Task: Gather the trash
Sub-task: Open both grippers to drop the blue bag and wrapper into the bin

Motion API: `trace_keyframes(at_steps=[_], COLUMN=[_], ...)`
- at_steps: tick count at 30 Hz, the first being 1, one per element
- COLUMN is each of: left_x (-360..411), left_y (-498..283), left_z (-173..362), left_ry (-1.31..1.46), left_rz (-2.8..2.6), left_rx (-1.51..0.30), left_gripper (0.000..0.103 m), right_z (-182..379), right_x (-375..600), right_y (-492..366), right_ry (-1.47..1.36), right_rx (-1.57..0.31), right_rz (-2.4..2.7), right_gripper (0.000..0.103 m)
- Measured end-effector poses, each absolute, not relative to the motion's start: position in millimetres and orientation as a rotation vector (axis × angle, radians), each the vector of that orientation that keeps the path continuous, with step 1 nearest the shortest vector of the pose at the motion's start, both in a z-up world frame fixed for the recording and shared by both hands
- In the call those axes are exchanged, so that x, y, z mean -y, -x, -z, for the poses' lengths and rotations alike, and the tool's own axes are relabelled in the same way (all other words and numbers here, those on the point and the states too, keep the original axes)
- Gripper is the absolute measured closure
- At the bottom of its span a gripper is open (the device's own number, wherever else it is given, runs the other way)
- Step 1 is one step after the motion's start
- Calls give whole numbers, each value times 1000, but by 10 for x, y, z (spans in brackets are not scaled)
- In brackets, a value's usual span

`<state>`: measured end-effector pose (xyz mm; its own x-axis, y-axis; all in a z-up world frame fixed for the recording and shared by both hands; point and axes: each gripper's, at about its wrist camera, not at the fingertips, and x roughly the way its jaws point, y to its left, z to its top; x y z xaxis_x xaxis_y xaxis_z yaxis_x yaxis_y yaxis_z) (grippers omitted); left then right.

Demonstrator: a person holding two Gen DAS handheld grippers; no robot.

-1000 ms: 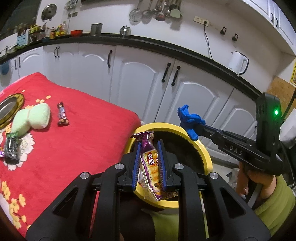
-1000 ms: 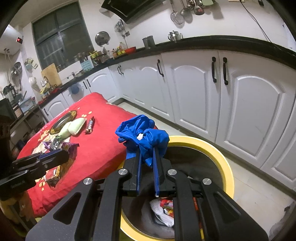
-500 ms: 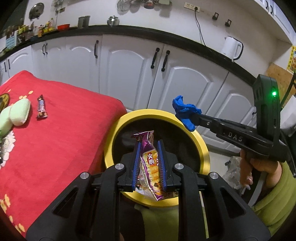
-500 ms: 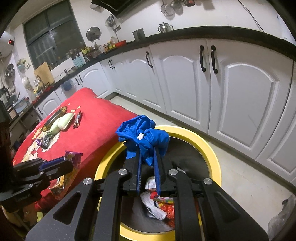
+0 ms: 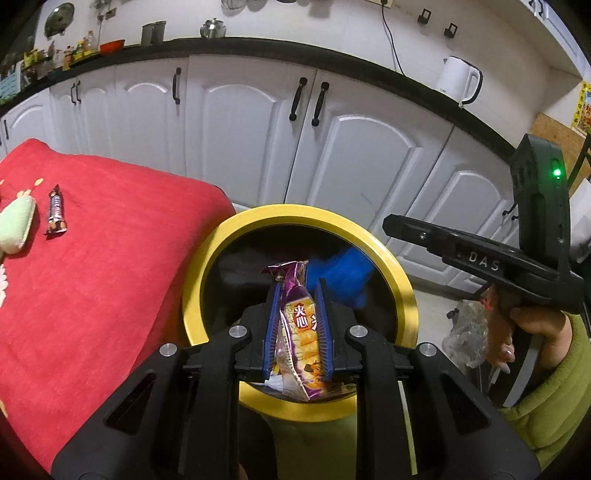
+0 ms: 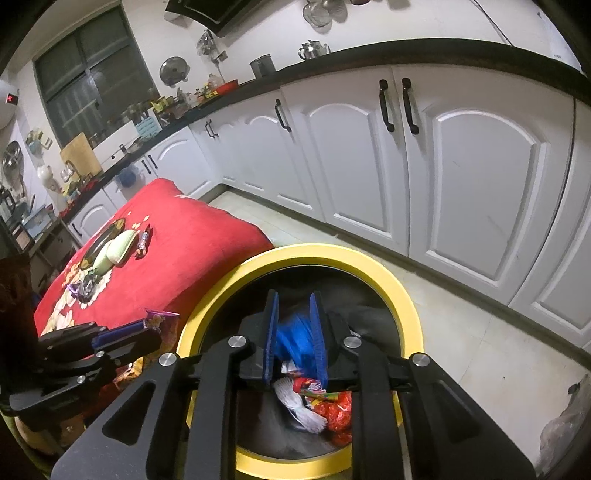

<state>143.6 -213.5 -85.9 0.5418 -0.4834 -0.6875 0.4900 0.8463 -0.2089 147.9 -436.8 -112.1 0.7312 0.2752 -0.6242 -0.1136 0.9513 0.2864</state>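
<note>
Right gripper (image 6: 294, 334), jaws just opening, has let the blue wad (image 6: 293, 338) fall into the bin (image 6: 408, 314) below; left gripper (image 5: 296, 325) clamps a wrapper (image 5: 297, 328) over it, candy bar (image 5: 56, 215) on the bench (image 5: 110, 277) left.

A home kitchen: white cabinets (image 6: 476, 177), dark countertop (image 5: 258, 48), kettle (image 5: 456, 83), hanging utensils (image 6: 321, 14).

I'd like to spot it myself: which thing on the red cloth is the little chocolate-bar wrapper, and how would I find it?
Start at the red tablecloth left of the round yellow-rimmed bin. Near the cloth's far edge lies a pale green soft pad, and just to its right the small dark brown wrapped bar. It is the slim, dark, shiny one; its neighbour is plump and pale.
</note>
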Motion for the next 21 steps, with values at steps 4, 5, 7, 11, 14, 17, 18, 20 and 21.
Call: trace_keyframes(at_steps=[4, 5, 7, 11, 14, 17, 18, 20, 21], left_x=[2175, 2185, 2194, 2187, 2155, 2093, 2081, 2024, 1987], left_y=[-1456, -1464, -1476, -1467, -1460, -1441, -1438, -1427, -1415], left_z=[874, 876, 881, 866, 837, 782, 768, 727, 705], left_ry=[-12, -13, -12, -9, -5, 0, 1, 4, 6], left_rz=[588, 590, 590, 588, 572, 541, 534, 512, 498], left_rx=[-815, -815, -816, -810, -800, -780, -776, -764, -756], left_gripper=[90, 90, 87, 64, 48, 35, 29, 18, 12], right_z=[1101, 1092, 1076, 1037, 1009, 973, 958, 937, 925], right_x=[4431, 4446, 4473, 4519, 4536, 4520, 4510, 4490, 4477], right_y=[-1473, -1469, -1462, -1443, -1431, -1416, -1409, -1401, -1396], right_ry=[-246, -249, -253, -257, -264, -260, -259, -260, -260], right_rx=[-711, -708, -702, -689, -678, -667, -661, -653, -650], right_rz=[-204, -200, -194, -179, -174, -175, -176, -178, -181], right_gripper=[79, 78, 76, 69, 64, 60, 57, 53, 52])
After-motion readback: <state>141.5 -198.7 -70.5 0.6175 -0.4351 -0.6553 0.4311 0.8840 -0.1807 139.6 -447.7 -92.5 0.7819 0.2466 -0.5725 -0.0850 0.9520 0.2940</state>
